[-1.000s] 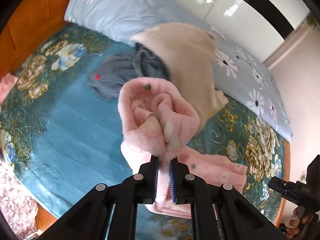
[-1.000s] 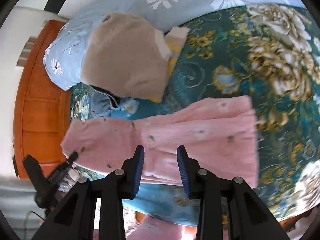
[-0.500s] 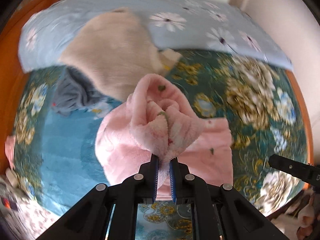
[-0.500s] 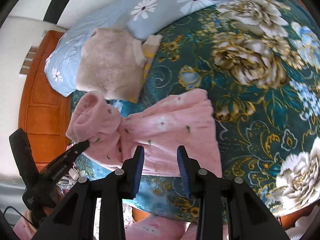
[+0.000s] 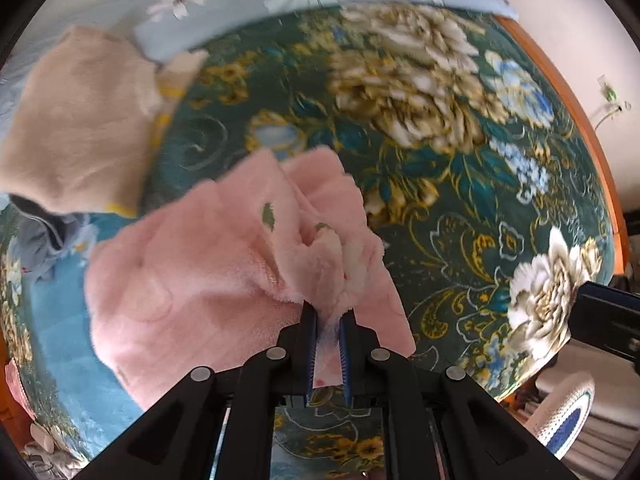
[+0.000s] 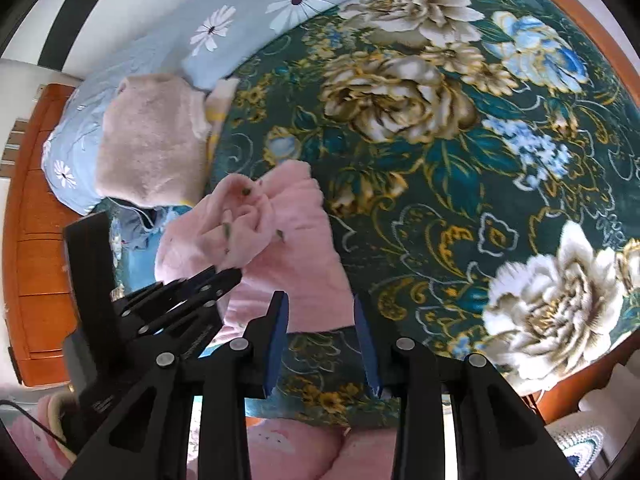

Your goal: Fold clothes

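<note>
Covering the bed, a dark teal bedspread with large cream and blue flowers (image 6: pixel 460 168) fills both views, and a pale blue daisy-print quilt (image 6: pixel 256 16) lies along its far edge. On the far left sits a folded beige fleece garment (image 5: pixel 80 128), partly over a grey-blue garment (image 5: pixel 40 240). Nearer, a fluffy pink fleece garment with small green specks (image 5: pixel 192 280) lies on the bedspread, one bunched end lifted off it. The left gripper (image 5: pixel 328 320) is clamped narrowly on that raised bunch, fabric filling the gap between its blue pads. The right gripper (image 6: pixel 320 312) hangs just beyond the garment's near edge, jaws spread wide, holding nothing.
</note>
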`<act>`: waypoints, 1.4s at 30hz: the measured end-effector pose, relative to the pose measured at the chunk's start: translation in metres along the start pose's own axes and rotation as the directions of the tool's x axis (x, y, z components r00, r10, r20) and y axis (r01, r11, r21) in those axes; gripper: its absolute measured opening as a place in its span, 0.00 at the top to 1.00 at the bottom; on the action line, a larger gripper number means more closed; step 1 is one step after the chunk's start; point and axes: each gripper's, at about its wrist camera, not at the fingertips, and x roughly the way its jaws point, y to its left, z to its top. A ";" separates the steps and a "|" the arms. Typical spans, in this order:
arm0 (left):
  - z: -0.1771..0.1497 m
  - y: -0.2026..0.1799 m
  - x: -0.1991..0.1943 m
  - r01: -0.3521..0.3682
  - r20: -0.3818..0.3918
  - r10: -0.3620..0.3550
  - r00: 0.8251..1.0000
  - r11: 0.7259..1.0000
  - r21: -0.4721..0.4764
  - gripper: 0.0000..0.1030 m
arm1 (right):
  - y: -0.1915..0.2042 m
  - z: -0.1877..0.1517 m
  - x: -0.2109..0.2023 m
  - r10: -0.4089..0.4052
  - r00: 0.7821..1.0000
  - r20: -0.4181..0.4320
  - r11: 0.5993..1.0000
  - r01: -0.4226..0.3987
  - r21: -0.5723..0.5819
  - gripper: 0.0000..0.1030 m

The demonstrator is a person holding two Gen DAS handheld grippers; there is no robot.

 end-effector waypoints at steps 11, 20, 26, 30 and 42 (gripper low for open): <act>-0.008 0.037 -0.017 0.241 -0.033 -0.243 0.969 0.969 -0.051 0.45 | 0.012 0.015 0.023 0.024 0.999 -0.038 1.000 -0.024 0.013 0.66; -0.027 0.195 -0.077 0.113 0.116 -0.070 0.991 0.900 -0.422 0.41 | 0.058 0.043 0.092 0.193 0.967 -0.164 0.976 -0.206 -0.068 0.49; -0.065 0.272 -0.083 0.059 0.072 -0.017 0.997 0.780 -0.622 0.41 | 0.080 0.054 0.150 0.182 0.947 -0.263 0.969 -0.219 -0.115 0.49; -0.078 0.292 -0.075 0.037 0.034 -0.019 0.999 0.731 -0.681 0.41 | 0.088 0.061 0.175 0.183 0.938 -0.293 0.969 -0.223 -0.110 0.49; -0.061 0.278 -0.050 0.095 0.017 -0.111 0.994 0.757 -0.646 0.41 | 0.095 0.064 0.158 0.217 0.942 -0.257 0.961 -0.252 -0.111 0.89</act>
